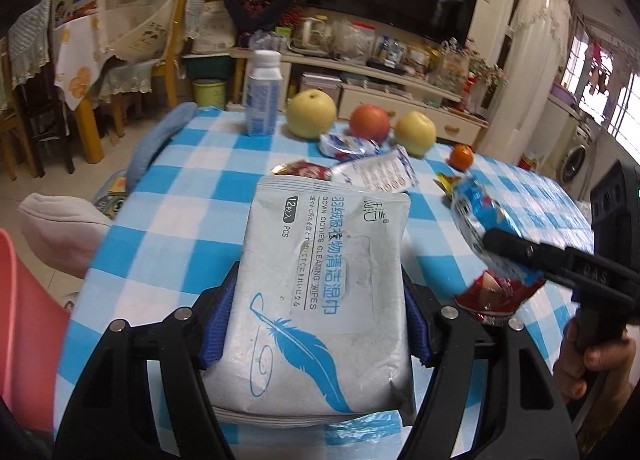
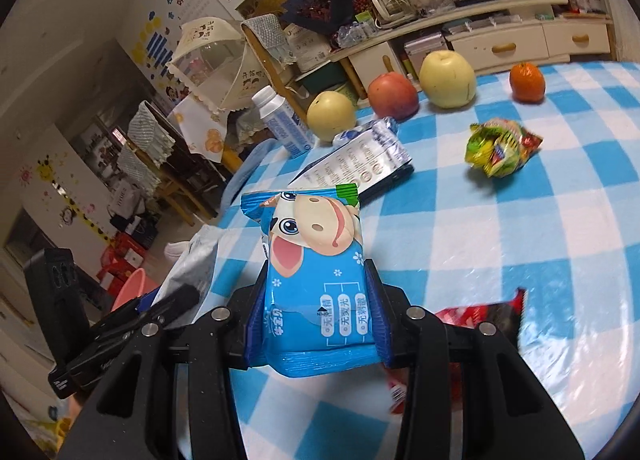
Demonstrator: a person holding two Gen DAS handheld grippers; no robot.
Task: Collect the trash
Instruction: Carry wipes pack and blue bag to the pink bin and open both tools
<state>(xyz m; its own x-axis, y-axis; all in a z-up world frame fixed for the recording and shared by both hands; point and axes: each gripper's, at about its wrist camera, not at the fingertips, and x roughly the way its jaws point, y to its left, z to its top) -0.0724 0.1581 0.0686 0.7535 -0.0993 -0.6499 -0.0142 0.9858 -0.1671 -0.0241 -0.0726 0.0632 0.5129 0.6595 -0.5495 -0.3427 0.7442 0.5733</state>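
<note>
My left gripper [image 1: 316, 324] is shut on a grey wet-wipes packet [image 1: 320, 284] with a blue feather print, held above the checked table. My right gripper [image 2: 316, 324] is shut on a blue snack packet [image 2: 316, 280] with a cartoon cow; it shows at the right of the left wrist view [image 1: 480, 228]. A red wrapper [image 2: 480, 316] lies under the right gripper. On the table lie a white and blue wrapper [image 2: 360, 164], a green and yellow crumpled wrapper [image 2: 500, 148] and a red wrapper [image 1: 304, 170].
The blue and white checked tablecloth [image 2: 520, 260] covers the table. At its far edge stand a milk bottle [image 1: 262, 96], two yellow pears [image 1: 312, 114], a red apple [image 1: 370, 124] and an orange [image 1: 461, 158]. A pink bin [image 2: 132, 288] stands by the table's left edge.
</note>
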